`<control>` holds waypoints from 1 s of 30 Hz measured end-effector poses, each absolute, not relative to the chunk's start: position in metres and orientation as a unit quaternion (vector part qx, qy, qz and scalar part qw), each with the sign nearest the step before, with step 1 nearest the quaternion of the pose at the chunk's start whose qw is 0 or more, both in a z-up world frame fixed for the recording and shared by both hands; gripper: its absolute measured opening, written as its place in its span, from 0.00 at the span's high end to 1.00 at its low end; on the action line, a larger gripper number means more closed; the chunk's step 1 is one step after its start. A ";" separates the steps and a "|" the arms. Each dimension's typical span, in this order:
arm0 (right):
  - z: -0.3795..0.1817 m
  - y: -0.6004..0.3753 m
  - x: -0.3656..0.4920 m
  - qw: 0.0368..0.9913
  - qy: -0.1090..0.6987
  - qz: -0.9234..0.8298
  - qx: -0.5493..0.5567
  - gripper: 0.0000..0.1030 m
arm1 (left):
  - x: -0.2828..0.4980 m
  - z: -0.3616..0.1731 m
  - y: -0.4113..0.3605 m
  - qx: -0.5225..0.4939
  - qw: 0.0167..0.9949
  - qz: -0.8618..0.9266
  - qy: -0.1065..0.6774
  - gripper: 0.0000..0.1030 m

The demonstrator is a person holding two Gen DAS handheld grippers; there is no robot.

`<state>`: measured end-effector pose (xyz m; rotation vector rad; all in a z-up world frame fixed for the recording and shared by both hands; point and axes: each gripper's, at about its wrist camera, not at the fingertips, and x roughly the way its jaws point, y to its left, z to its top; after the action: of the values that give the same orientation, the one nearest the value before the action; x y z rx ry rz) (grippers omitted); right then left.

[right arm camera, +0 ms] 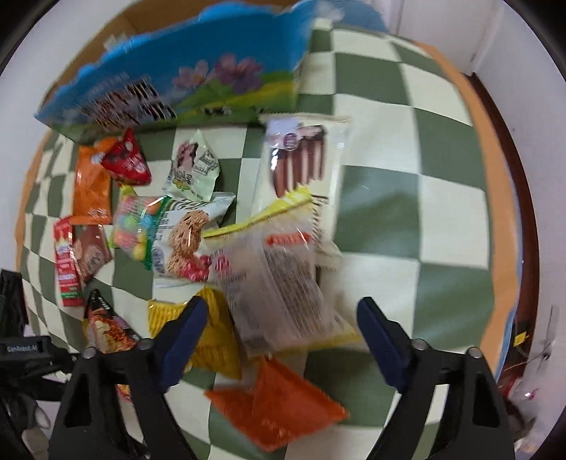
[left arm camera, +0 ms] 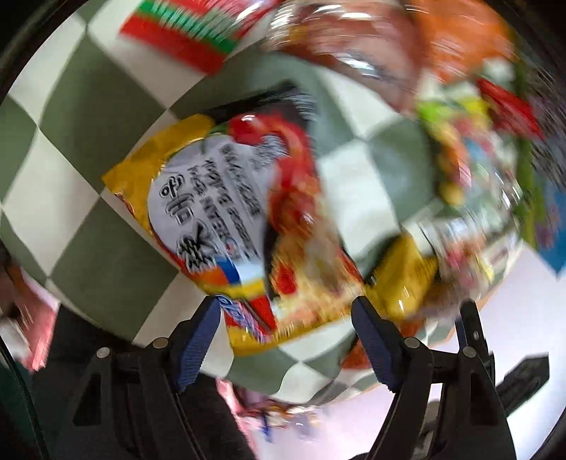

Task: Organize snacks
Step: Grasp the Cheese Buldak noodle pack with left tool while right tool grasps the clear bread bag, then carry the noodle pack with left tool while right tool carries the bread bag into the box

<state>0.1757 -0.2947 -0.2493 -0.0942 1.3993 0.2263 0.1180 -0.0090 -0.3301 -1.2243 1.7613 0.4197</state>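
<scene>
In the left wrist view a yellow and red noodle-snack packet [left arm camera: 240,226] with a white label has its lower end between my left gripper's [left arm camera: 286,318] blue pads, which are shut on it. It looks sharper than the smeared cloth behind it. In the right wrist view my right gripper [right arm camera: 279,318] points down over a clear packet with a yellow edge [right arm camera: 283,276]. That packet lies between the jaws, and the pads stand apart from it. Under it lie a yellow packet [right arm camera: 212,336] and a cream chocolate-stick packet [right arm camera: 300,155]. An orange packet [right arm camera: 276,407] lies nearer me.
A green and white checkered cloth [right arm camera: 406,212] covers the table, whose orange rim [right arm camera: 495,247] runs along the right. A blue flower-printed box [right arm camera: 198,78] stands at the back. Several small snack packets [right arm camera: 134,226] lie scattered on the left. A red and green packet [left arm camera: 184,32] lies far off.
</scene>
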 end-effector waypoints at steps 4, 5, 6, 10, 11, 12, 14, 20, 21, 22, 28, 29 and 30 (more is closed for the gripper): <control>-0.259 -0.284 0.193 0.748 0.652 0.104 -0.064 0.17 | 0.114 -0.356 0.001 -0.537 0.435 0.204 0.694 0.17; -0.261 -0.283 0.196 0.746 0.654 0.104 -0.063 0.17 | 0.118 -0.361 0.002 -0.535 0.436 0.210 0.692 0.17; -0.263 -0.283 0.198 0.745 0.657 0.102 -0.062 0.17 | 0.117 -0.363 0.003 -0.532 0.438 0.216 0.692 0.17; -0.273 -0.278 0.202 0.734 0.668 0.103 -0.070 0.21 | 0.128 -0.377 -0.019 -0.500 0.463 0.240 0.691 0.16; -0.276 -0.276 0.201 0.732 0.669 0.104 -0.073 0.27 | 0.129 -0.375 -0.026 -0.483 0.477 0.237 0.695 0.16; -0.278 -0.275 0.200 0.730 0.672 0.105 -0.076 0.33 | 0.135 -0.365 -0.042 -0.452 0.499 0.230 0.702 0.16; -0.280 -0.278 0.199 0.726 0.675 0.108 -0.072 0.41 | 0.147 -0.354 -0.058 -0.382 0.545 0.217 0.714 0.18; -0.278 -0.300 0.183 0.718 0.685 0.106 -0.062 0.50 | 0.195 -0.326 -0.130 -0.064 0.666 0.136 0.730 0.21; -0.278 -0.306 0.179 0.713 0.691 0.104 -0.054 0.50 | 0.198 -0.326 -0.140 -0.020 0.675 0.122 0.728 0.21; -0.278 -0.313 0.175 0.708 0.698 0.103 -0.045 0.50 | 0.201 -0.327 -0.151 0.025 0.681 0.103 0.724 0.20; -0.282 -0.346 0.159 0.685 0.723 0.093 0.014 0.50 | 0.189 -0.329 -0.149 0.030 0.697 0.074 0.712 0.16; -0.284 -0.349 0.158 0.686 0.722 0.090 0.018 0.49 | 0.187 -0.328 -0.143 -0.003 0.698 0.081 0.712 0.15; -0.284 -0.353 0.158 0.687 0.722 0.083 0.024 0.47 | 0.184 -0.329 -0.135 -0.047 0.695 0.087 0.712 0.15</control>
<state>0.1577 -0.3525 -0.2841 0.0546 1.6158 0.1869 0.1840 -0.1351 -0.3291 -0.1048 1.5880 0.1952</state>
